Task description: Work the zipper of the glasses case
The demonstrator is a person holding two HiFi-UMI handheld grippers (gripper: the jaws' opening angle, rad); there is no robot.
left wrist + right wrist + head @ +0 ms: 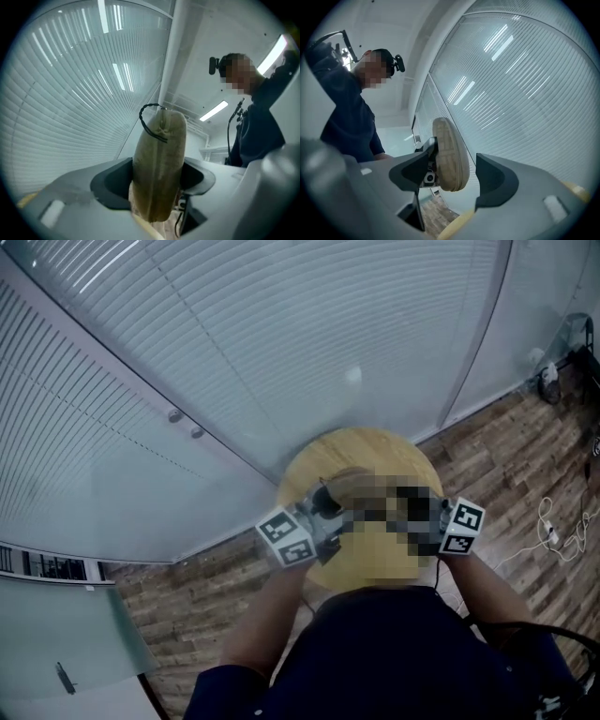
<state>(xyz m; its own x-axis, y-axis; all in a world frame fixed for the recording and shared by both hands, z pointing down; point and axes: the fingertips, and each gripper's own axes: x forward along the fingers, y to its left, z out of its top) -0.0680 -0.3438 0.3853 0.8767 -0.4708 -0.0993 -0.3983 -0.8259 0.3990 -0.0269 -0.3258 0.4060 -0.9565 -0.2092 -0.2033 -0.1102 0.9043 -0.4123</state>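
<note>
Currently left gripper (157,180) is clamped across one end of the glasses case (161,140), zipper seam facing its camera. Black cord pull (147,119) loops off the case's upper end in the left gripper view. Right gripper (454,164) is released: the case leans on one jaw, with a gap to the other. Case is up over the middle of the round tabletop (375,442). Looks light, fabric-skinned, semi-stiff, grippy. I'd pinch the flat sides, off the seam, and tug the cord. Blinds (281,334) beyond.
</note>
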